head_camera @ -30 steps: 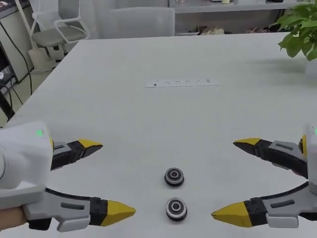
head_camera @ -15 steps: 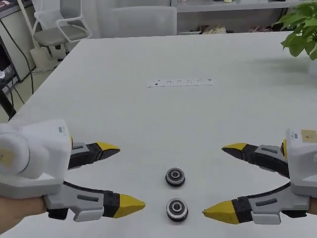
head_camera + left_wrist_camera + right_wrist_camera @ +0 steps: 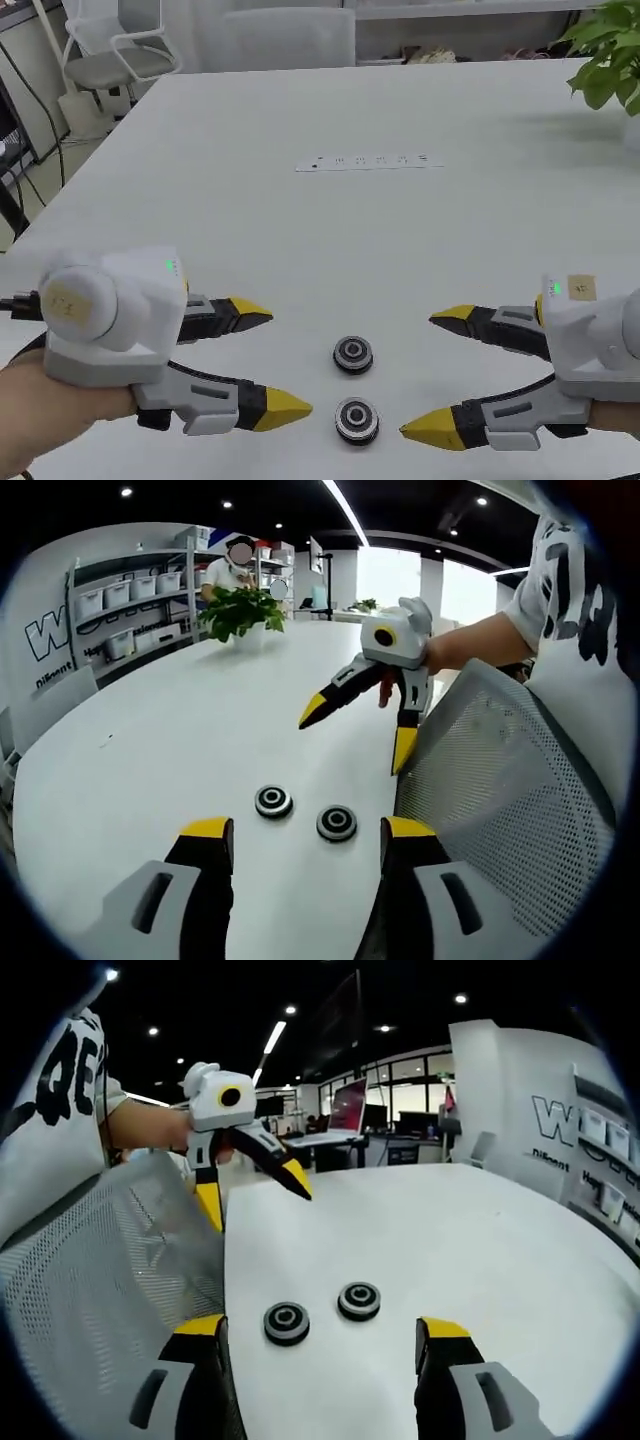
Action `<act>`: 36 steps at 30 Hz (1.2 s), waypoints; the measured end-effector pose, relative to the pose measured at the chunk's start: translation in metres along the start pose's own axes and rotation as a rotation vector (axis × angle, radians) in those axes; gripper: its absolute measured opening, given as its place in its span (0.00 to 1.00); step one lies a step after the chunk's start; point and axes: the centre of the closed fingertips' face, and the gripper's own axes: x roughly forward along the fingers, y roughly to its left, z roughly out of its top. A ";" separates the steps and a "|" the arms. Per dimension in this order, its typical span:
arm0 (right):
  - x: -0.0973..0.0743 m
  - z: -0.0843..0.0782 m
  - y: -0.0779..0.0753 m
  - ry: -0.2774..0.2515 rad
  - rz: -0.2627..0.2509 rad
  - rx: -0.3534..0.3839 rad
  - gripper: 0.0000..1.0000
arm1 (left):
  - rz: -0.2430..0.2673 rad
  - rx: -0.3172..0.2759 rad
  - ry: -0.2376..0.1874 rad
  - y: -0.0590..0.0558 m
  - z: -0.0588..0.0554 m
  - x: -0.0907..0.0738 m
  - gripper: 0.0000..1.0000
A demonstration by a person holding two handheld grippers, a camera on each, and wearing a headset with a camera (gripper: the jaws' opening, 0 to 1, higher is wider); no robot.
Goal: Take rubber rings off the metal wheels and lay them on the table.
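Observation:
Two small metal wheels with black rubber rings lie flat on the white table, one farther (image 3: 352, 354) and one nearer (image 3: 356, 420) to me. My left gripper (image 3: 278, 358) is open to their left, yellow tips pointing right. My right gripper (image 3: 428, 372) is open to their right, tips pointing left. The wheels sit between the two grippers, touched by neither. The left gripper view has both wheels (image 3: 273, 801) (image 3: 337, 822) just ahead of its open jaws, with the right gripper (image 3: 352, 736) beyond. In the right gripper view the wheels (image 3: 286, 1322) (image 3: 359, 1300) lie ahead, the left gripper (image 3: 254, 1202) behind them.
A white power strip (image 3: 368, 161) lies flat mid-table. A green plant (image 3: 610, 60) stands at the far right corner. Office chairs (image 3: 115, 50) stand beyond the table's far left edge. A mesh chair back (image 3: 500, 800) is close by the table's near edge.
Both grippers have moved inward toward the wheels, narrowing the space between them. The wheels have not moved.

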 end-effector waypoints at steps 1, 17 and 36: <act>0.001 -0.002 0.000 0.004 0.006 -0.002 0.74 | -0.007 0.004 0.004 -0.001 -0.001 0.002 0.55; 0.019 -0.023 0.003 0.057 0.068 -0.010 0.58 | -0.107 0.020 0.071 -0.014 -0.014 0.033 0.44; 0.025 -0.034 0.005 0.079 0.097 0.023 0.50 | -0.209 0.017 0.126 -0.033 -0.025 0.066 0.25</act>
